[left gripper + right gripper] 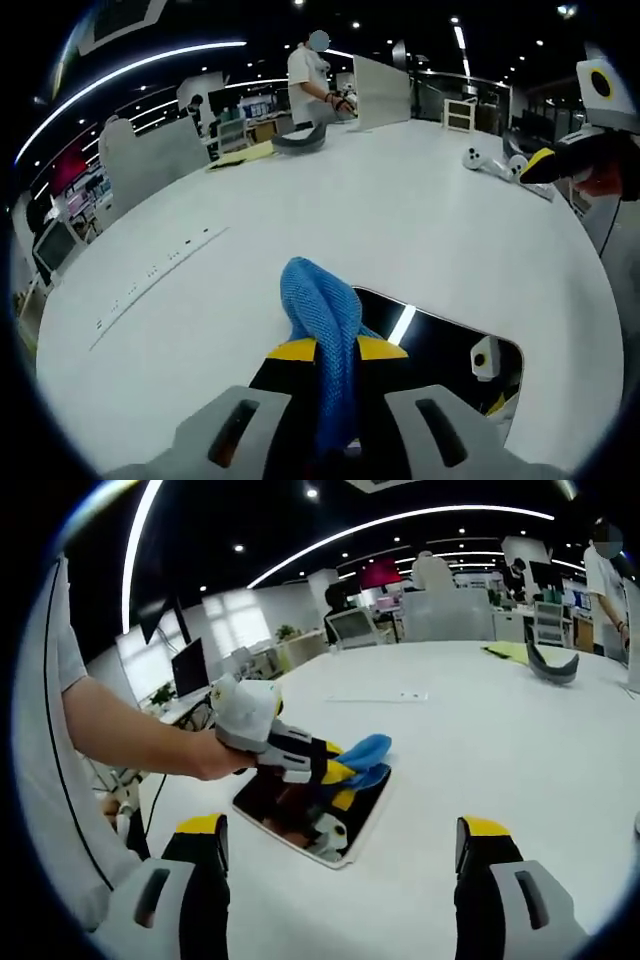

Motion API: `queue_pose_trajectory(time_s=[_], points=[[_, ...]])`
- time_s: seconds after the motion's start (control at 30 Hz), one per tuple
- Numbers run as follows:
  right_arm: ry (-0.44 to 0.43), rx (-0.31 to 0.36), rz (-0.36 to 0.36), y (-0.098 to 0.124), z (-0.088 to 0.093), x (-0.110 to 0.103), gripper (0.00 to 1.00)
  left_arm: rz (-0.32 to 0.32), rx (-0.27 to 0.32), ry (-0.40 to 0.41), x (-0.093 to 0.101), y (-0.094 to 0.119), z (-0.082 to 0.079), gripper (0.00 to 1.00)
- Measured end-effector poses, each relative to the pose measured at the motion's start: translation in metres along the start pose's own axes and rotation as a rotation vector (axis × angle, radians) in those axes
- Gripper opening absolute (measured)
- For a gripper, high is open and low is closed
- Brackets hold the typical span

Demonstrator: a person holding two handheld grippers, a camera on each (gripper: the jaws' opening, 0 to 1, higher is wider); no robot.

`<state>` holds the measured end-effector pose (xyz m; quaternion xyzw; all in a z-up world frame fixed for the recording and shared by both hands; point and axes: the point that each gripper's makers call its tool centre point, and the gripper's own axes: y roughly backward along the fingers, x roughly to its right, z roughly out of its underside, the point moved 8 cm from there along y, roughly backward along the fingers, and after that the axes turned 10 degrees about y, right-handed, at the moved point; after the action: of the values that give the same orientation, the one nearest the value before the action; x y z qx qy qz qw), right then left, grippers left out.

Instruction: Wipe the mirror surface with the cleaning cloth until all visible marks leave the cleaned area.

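Note:
A blue cleaning cloth (320,310) is pinched between the jaws of my left gripper (335,350), which is shut on it. The cloth's bunched end hangs over the near edge of the mirror (440,345), a dark rectangle lying flat on the white table (380,220) and reflecting ceiling lights. In the right gripper view, the left gripper (300,755) holds the cloth (365,752) at the mirror's (290,815) far corner. My right gripper (343,855) is open, its jaws wide apart above the table, short of the mirror. It also shows at the left gripper view's right edge (550,165).
A person (315,70) stands at the table's far end beside a grey curved object (300,140) and yellow paper (245,153). Small white items (485,160) lie at the far right. White divider panels (380,90) stand at the back. The arm (140,740) of the person holding the grippers reaches in from the left.

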<state>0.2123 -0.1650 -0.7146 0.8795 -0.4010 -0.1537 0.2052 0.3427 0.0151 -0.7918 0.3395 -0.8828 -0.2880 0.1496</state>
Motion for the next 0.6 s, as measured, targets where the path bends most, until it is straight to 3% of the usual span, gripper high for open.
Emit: queue_pose_trajectory(time_s=[0.6], points=[[-0.010, 0.006, 0.012, 0.001, 0.000, 0.000, 0.94, 0.047, 0.002, -0.042, 0.011, -0.007, -0.004, 0.10]])
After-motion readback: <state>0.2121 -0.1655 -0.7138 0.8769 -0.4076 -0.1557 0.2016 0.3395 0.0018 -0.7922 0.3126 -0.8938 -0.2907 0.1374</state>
